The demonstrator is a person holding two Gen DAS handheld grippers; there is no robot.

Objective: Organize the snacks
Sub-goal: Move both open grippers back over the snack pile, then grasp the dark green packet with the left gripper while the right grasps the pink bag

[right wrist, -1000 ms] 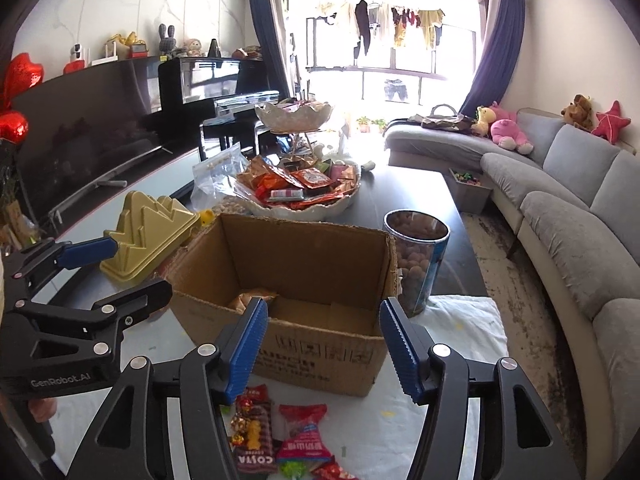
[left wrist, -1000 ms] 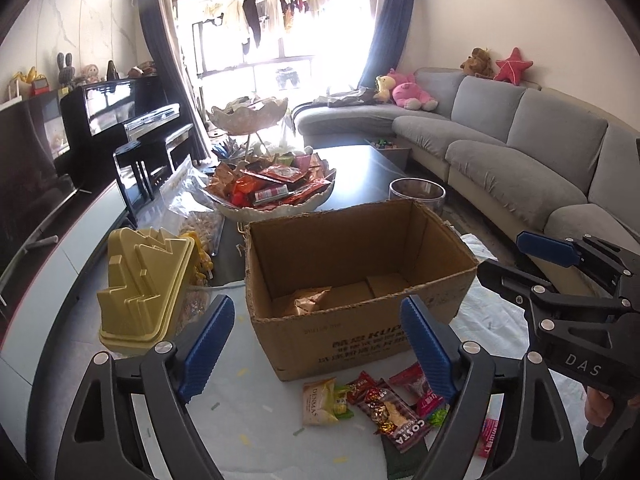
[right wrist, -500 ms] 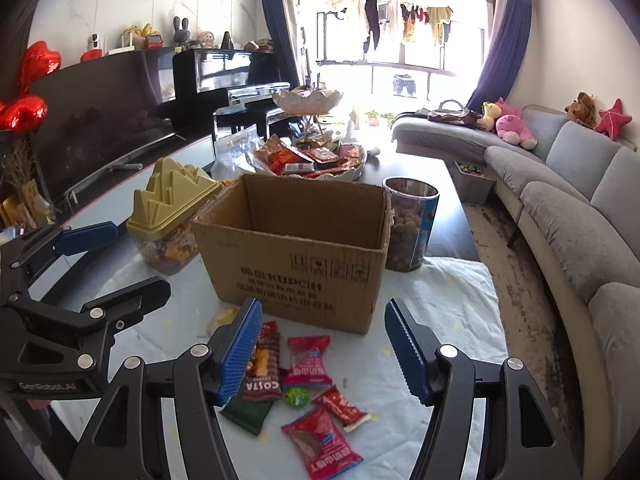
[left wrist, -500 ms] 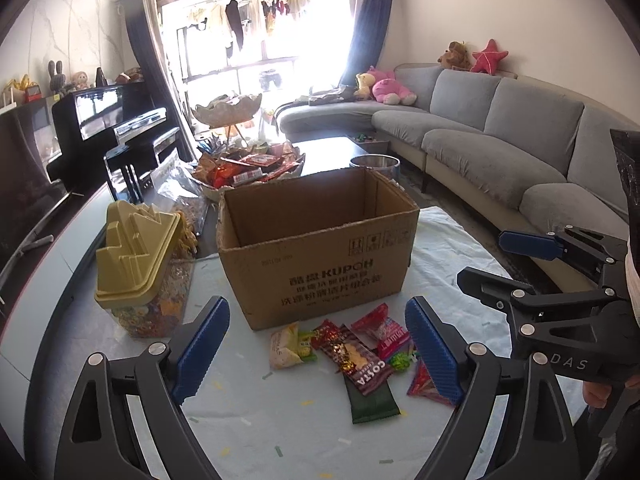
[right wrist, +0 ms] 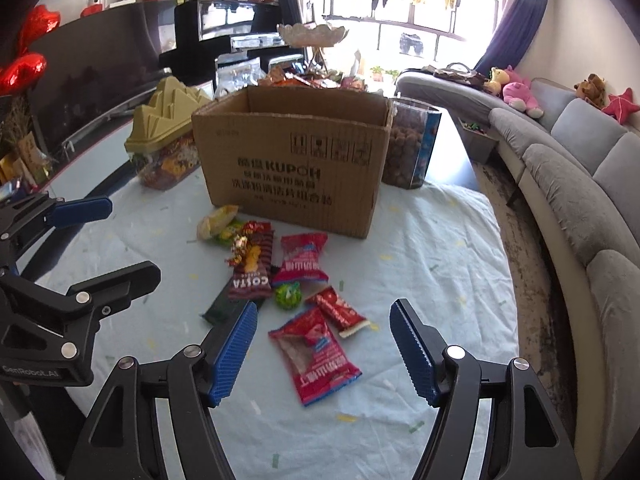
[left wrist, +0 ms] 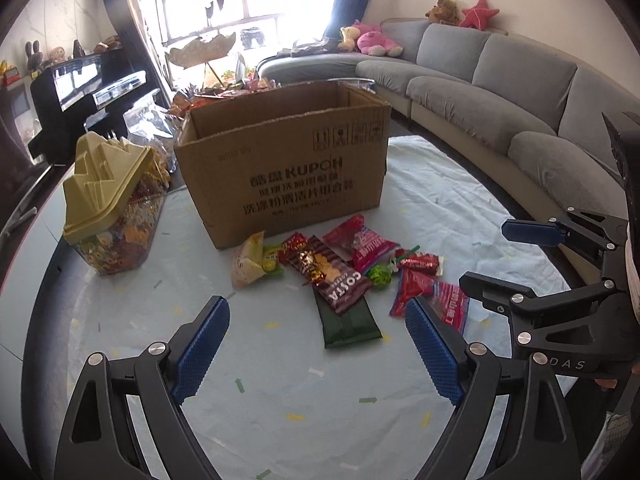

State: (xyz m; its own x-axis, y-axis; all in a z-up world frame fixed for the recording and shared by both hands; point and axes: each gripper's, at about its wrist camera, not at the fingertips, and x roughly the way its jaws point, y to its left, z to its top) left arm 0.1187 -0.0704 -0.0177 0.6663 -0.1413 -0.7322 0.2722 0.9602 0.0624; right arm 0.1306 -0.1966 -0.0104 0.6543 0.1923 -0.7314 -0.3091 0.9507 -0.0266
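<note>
A living room with a grey sofa [left wrist: 492, 92] along the right and a bright window at the far end surrounds our bench [left wrist: 280, 380], which is covered by a pale cloth. On it stands an open cardboard box [left wrist: 288, 168], and just in front of its near face lies a loose cluster of snacks [left wrist: 340, 272], none of them held.

Our left gripper [left wrist: 316, 344] has its jaws spread wide and empty, hovering near the front edge of the cluster; our right gripper [right wrist: 320, 344] is likewise wide and empty. In the right wrist view, a red packet [right wrist: 316, 354] lies directly between and just beyond our right jaws, closer to them than any other snack, its long axis running roughly near-to-far with a slight tilt to the right. The dark green packet [left wrist: 346, 320] under the brown COSTA packet [left wrist: 340, 280] lies just ahead of our left jaws, long axis also near-to-far.

We judge the right gripper better placed for the next pick: the red packet sits apart from the pile, and jaws closing across its short width should take it cleanly.
</note>
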